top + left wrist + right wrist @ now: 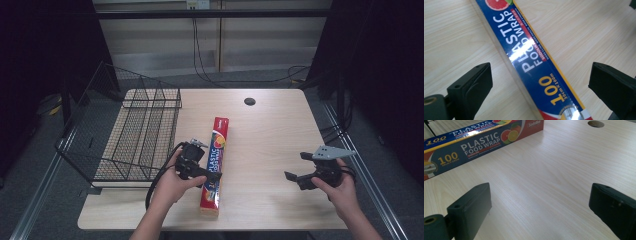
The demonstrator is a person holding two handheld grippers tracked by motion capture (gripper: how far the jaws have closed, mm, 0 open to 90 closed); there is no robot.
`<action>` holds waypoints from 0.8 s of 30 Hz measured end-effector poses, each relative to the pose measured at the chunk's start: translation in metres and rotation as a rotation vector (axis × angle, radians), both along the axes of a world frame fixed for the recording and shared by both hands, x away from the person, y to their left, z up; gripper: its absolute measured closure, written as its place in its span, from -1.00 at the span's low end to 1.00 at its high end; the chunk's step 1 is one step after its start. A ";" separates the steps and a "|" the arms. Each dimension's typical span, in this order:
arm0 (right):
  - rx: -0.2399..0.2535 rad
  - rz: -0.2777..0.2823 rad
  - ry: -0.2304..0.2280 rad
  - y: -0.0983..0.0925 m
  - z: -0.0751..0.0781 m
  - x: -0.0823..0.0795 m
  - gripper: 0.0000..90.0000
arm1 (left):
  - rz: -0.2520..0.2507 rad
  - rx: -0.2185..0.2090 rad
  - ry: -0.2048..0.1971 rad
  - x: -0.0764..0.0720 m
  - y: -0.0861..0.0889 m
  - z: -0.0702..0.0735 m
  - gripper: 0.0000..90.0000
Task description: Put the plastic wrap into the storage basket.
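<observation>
A long blue and red box of plastic food wrap (214, 161) lies flat on the wooden table (265, 135), running from near the front edge toward the middle. My left gripper (207, 176) hovers over the near half of the box, open, its jaws standing wide on either side of the box (534, 58) without touching it. My right gripper (300, 170) is held open above bare table at the right, pointing left toward the box (474, 142), with nothing between its jaws.
A black wire basket (127, 132) stands at the table's left side, overhanging the edge. A round cable hole (249, 101) sits in the far middle of the tabletop, also in the right gripper view as the hole (596, 123).
</observation>
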State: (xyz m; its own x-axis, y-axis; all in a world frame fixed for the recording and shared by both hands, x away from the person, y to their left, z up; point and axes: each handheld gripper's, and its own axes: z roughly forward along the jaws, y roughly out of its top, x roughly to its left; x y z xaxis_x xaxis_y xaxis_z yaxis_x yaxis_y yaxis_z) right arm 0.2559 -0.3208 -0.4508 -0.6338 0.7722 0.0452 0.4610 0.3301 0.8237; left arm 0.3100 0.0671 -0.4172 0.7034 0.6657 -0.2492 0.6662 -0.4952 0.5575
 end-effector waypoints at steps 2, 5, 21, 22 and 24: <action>-0.005 0.000 0.000 0.001 0.000 0.000 -0.91 | 0.015 -0.011 -0.005 0.002 -0.005 0.001 -0.89; -0.004 0.002 -0.003 0.001 0.001 0.000 -0.91 | 0.020 0.000 -0.007 0.006 -0.013 0.001 -0.88; 0.016 -0.004 -0.009 -0.004 0.004 0.001 -0.91 | 0.109 0.032 0.092 0.042 -0.032 -0.012 -0.85; 0.020 -0.001 -0.008 -0.005 0.005 0.002 -0.91 | 0.118 0.033 0.099 0.044 -0.034 -0.013 -0.85; 0.020 -0.003 -0.011 -0.006 0.005 0.002 -0.91 | 0.122 0.046 0.123 0.048 -0.037 -0.015 -0.84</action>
